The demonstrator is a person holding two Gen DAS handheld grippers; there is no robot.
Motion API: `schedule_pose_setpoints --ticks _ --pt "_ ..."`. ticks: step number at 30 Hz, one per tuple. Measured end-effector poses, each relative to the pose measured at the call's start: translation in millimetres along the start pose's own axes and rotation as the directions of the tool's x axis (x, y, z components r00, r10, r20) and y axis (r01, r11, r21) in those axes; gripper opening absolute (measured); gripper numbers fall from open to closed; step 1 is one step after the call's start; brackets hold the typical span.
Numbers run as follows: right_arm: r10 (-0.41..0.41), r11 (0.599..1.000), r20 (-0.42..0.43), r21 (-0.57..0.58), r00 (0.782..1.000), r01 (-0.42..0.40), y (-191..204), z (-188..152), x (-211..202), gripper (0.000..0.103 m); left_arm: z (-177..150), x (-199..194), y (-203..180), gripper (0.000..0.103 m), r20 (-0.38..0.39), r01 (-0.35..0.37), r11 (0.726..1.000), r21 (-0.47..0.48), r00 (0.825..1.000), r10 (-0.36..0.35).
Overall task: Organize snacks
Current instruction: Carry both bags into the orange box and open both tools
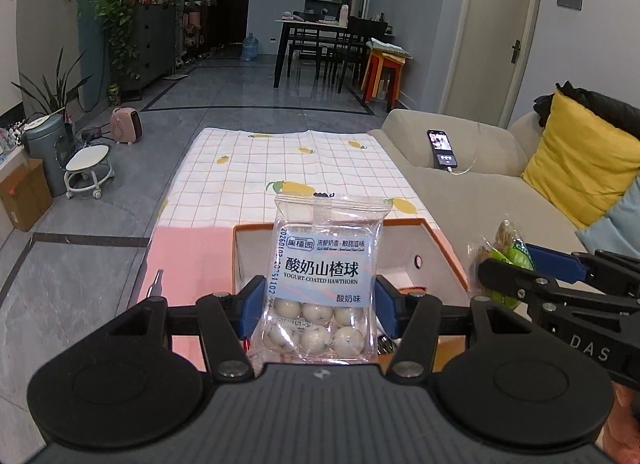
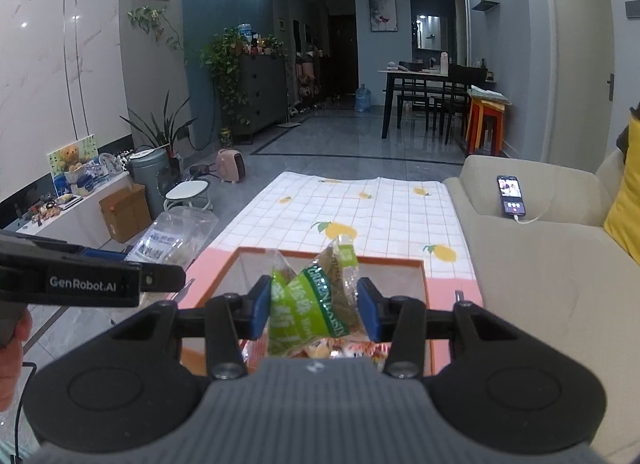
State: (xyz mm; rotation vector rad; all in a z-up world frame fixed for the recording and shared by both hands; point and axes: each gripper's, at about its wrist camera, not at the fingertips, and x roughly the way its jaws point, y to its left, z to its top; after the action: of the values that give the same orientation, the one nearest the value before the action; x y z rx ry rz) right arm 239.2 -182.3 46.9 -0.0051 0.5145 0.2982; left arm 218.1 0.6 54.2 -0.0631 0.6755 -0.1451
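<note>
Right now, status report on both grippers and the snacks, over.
Left gripper shut on clear yogurt-hawthorn ball packet. Right gripper shut on green-labelled clear snack bag. Both above orange-rimmed open box. Nothing in the way.

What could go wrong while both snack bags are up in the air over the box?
The yogurt-coated hawthorn bag is slippery plastic, pinched only at its sides by the left hand-held gripper, so it might slide out. The green snack bag looks crumpled in the right hand-held gripper; squeezing could crush what's inside. The two grippers are close together above the orange box, so they might bump each other.
</note>
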Motion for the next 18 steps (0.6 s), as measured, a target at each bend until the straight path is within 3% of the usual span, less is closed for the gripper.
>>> schedule_pose_setpoints --ticks 9,18 --pt "0.029 0.999 -0.141 0.041 0.990 -0.023 -19 8 91 0.043 14 73 10 0.064 -0.112 -0.003 1.000 -0.011 0.994 0.002" --pt "0.043 0.999 -0.326 0.025 0.944 -0.037 -30 -18 166 0.043 -10 146 19 0.064 -0.293 0.012 1.000 -0.021 0.956 -0.018"
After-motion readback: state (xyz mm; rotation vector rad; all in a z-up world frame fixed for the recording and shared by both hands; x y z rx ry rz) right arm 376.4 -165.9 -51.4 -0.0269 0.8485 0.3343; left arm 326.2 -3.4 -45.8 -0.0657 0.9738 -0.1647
